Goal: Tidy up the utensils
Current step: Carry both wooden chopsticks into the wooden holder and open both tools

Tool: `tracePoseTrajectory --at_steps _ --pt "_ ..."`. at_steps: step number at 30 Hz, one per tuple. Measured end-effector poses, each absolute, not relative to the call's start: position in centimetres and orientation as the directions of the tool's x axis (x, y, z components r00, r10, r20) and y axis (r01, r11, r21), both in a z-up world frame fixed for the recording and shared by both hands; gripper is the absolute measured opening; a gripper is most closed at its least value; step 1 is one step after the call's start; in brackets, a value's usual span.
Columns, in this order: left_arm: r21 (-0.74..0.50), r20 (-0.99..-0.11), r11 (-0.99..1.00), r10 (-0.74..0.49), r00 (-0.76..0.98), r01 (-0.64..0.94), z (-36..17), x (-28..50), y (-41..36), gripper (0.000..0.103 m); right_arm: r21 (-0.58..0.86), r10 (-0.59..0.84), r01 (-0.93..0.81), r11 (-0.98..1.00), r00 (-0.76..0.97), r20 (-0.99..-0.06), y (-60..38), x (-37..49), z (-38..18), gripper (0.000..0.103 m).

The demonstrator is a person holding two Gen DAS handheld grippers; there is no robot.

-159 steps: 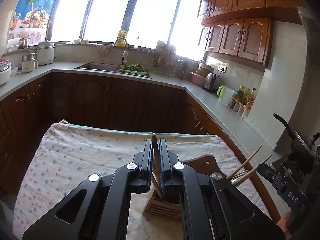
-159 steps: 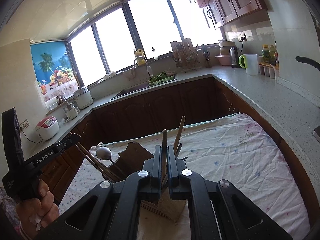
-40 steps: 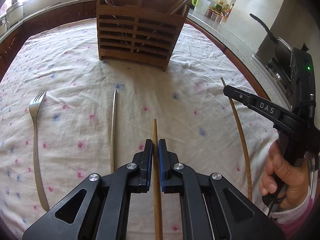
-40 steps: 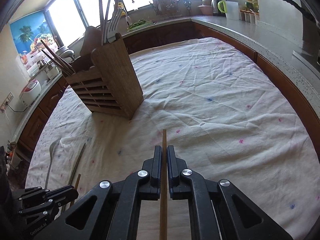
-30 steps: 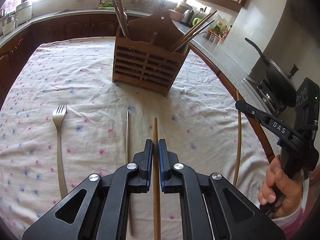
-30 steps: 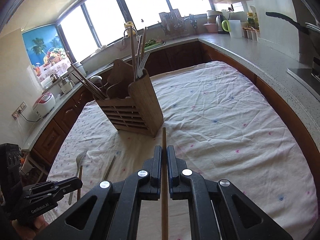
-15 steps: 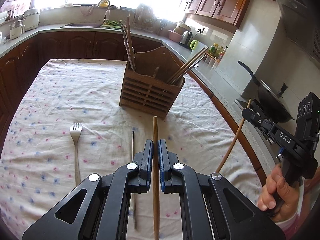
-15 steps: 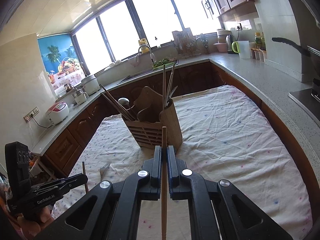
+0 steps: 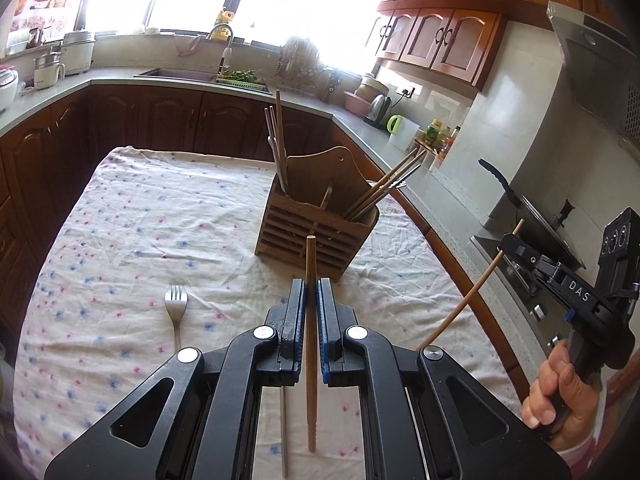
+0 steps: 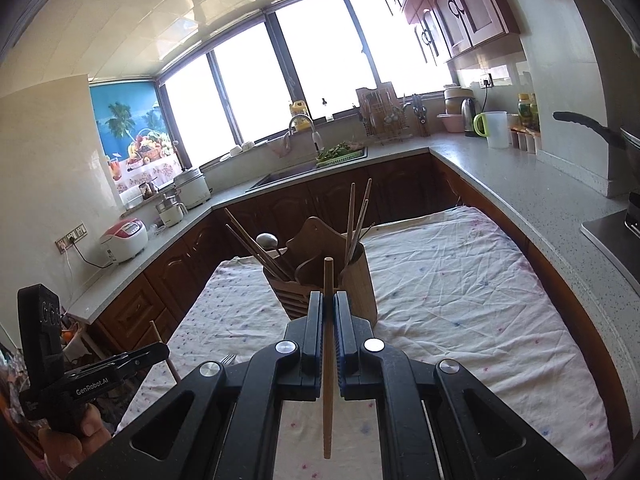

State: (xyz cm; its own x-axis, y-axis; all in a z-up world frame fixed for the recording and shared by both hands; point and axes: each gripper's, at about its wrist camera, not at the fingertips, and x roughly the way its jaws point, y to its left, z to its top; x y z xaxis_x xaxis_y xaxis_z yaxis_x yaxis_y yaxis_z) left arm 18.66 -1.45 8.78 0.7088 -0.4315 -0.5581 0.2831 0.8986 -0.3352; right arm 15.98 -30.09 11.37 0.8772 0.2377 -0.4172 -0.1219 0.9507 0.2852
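A slatted wooden utensil holder (image 9: 316,236) stands mid-table with chopsticks and utensils in it; it also shows in the right wrist view (image 10: 360,280). My left gripper (image 9: 311,286) is shut on a wooden chopstick (image 9: 310,320), raised above the cloth in front of the holder. My right gripper (image 10: 328,298) is shut on another wooden chopstick (image 10: 328,360), also raised and facing the holder. The right gripper (image 9: 516,246) shows at the right of the left wrist view. A fork (image 9: 176,312) and a metal chopstick (image 9: 283,428) lie on the cloth.
A floral tablecloth (image 9: 140,220) covers the table. Kitchen counters (image 10: 500,176) wrap around the back and right, with a sink, kettle, jug and bottles. A pan (image 9: 532,220) sits on the stove at right.
Both grippers have lifted their chopsticks off the cloth and risen, tilting up. The holder now sits lower and nearer the centre in both views.
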Motion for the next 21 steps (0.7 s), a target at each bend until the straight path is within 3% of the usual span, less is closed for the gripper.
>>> tracePoseTrajectory --at_steps 21 --pt "-0.331 -0.492 0.903 -0.413 0.767 0.274 12.0 21.1 -0.7 0.005 0.283 0.239 -0.134 0.95 0.894 -0.379 -29.9 18.1 13.0 0.005"
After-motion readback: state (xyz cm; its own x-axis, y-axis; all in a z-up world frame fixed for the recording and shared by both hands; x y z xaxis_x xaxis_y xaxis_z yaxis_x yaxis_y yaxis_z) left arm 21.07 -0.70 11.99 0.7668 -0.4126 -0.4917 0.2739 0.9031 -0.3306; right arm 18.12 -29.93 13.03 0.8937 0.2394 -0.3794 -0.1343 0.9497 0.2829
